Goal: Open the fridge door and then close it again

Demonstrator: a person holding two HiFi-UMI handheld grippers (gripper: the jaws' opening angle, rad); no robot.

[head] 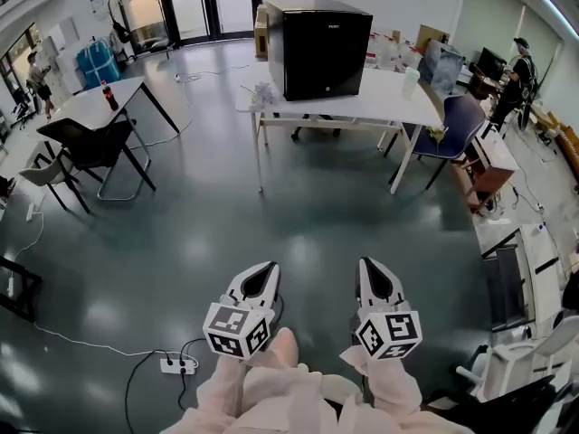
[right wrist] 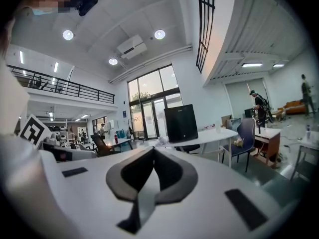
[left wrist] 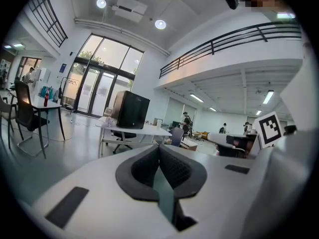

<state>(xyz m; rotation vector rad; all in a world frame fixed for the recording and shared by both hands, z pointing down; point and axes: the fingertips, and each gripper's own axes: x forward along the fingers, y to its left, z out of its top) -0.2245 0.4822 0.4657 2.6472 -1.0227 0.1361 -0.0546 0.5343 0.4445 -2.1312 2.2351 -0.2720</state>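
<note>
Sleeves [head: 271,396] of pale cloth cover both my hands, and the head view's lower edge cuts them off, so my arms do not show. Two claws are in front of me, side by side over the grey floor. My left gripper [head: 264,274] has its jaws pressed together with nothing between them, as its own view shows plainly [left wrist: 160,156]. My right gripper [head: 371,274] is likewise closed tip to tip and empty [right wrist: 152,158].

One fridge [head: 318,48], black and boxy, stands on a white table [head: 389,98] well apart from both claws, across open floor. Its front faces me and the door lies flush, closed. I cannot make out a handle on it. It shows small beyond the jaws in the left gripper view [left wrist: 130,110] and in the right gripper view [right wrist: 181,123].

A blue chair [head: 457,125] stands at that table's right end, partly hidden by the tabletop. A second table [head: 90,107] at the left bears one red bottle [head: 109,95], with a black chair [head: 90,147] against it. One power strip [head: 178,364] lies on the floor near my left claw. Two people are visible, far off, one at each side of the room, too small to describe.
</note>
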